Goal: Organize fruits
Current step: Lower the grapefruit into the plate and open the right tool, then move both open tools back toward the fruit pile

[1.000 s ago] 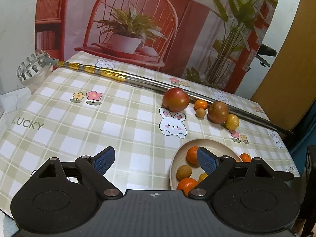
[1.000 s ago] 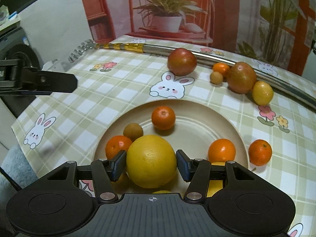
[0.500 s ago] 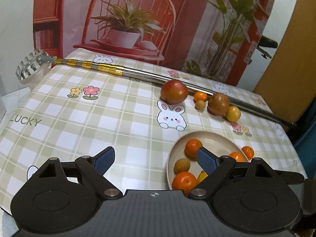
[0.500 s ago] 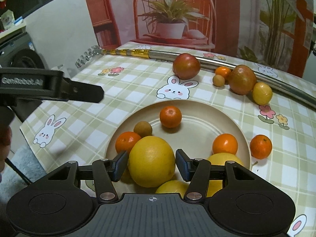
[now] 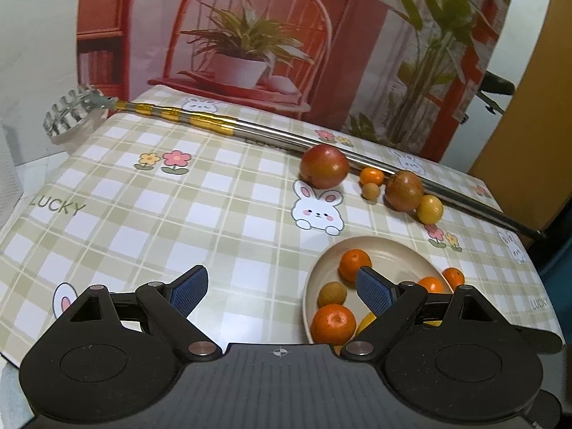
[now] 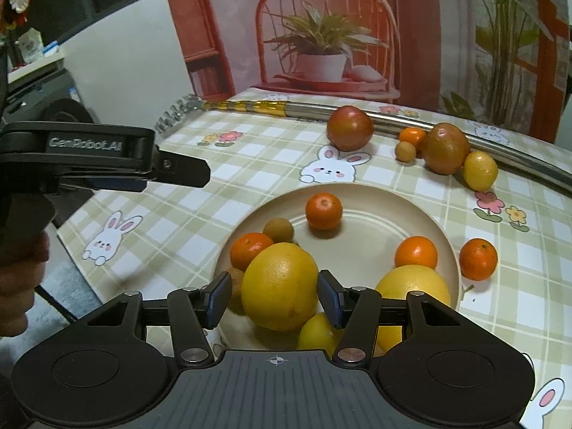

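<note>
Yellow orange (image 6: 279,286) between right gripper (image 6: 273,298) fingers, over plate (image 6: 375,207).

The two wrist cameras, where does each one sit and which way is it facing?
Left wrist: rides on the left tongs, open and empty, looking across the checked tablecloth towards the metal pole.
Right wrist: rides on the right tongs, which flank a large yellow fruit over the plate; the left tongs and a hand show at its left.
Shared: plate, pole, and the dark red fruit.
</note>
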The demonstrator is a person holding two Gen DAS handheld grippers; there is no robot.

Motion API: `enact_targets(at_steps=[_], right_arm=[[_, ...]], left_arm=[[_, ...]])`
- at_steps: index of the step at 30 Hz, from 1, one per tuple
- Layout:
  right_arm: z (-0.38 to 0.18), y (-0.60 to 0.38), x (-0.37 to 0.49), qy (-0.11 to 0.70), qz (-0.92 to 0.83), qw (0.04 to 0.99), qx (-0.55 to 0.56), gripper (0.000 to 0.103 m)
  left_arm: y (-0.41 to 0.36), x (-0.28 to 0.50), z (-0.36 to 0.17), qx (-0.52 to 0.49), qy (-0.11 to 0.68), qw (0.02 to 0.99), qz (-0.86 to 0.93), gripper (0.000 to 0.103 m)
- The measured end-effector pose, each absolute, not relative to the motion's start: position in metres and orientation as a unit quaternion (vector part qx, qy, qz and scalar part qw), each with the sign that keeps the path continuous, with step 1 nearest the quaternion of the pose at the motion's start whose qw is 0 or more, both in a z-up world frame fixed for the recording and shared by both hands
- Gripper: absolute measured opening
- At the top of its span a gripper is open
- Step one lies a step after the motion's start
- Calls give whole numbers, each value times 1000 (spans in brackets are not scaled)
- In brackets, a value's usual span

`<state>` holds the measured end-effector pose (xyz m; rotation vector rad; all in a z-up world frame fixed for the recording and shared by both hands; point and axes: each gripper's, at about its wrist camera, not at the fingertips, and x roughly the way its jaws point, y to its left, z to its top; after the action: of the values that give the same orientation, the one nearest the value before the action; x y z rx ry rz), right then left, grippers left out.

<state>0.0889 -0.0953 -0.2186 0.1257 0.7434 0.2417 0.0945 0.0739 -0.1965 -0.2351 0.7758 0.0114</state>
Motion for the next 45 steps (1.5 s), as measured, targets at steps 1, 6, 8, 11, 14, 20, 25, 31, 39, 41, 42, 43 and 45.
enact_targets(at_steps=[1, 6, 8, 11, 14, 20, 25, 31, 39, 41, 42, 43, 45], right_arm=[[-218, -95, 88, 361, 121, 923, 59, 50], [-219, -98, 85, 355, 123, 924, 69, 50], [-218, -101, 83, 349, 120, 927, 73, 50], [-217, -105, 81, 340, 115, 930, 78, 50], [-217, -109, 79, 335, 111, 932, 84, 50], [-217, -118, 74, 321, 97, 937, 101, 52], [-217, -125, 70, 308, 84, 941, 111, 53], [-218, -128, 69, 306, 80, 942, 115, 54], [-219, -127, 70, 307, 80, 941, 117, 54], [-220, -127, 70, 308, 80, 941, 117, 54], [-220, -127, 70, 308, 80, 941, 117, 54], [-220, -127, 69, 307, 79, 941, 116, 54], [-219, -127, 69, 303, 76, 943, 111, 54]], left_arm=[[74, 94, -196, -116, 377, 919, 9, 92], [70, 93, -195, -111, 376, 920, 20, 92], [68, 92, -194, -109, 375, 920, 21, 92], [66, 90, -194, -107, 375, 921, 21, 92], [64, 89, -194, -106, 376, 921, 20, 92], [62, 88, -194, -101, 375, 921, 18, 92], [62, 88, -194, -101, 376, 921, 20, 92], [62, 88, -194, -99, 378, 920, 20, 92], [62, 89, -196, -98, 381, 919, 19, 92], [62, 89, -196, -98, 380, 920, 18, 92], [62, 89, -196, -98, 379, 920, 17, 92], [62, 89, -196, -98, 378, 920, 17, 92], [63, 89, -196, -99, 376, 921, 16, 91]])
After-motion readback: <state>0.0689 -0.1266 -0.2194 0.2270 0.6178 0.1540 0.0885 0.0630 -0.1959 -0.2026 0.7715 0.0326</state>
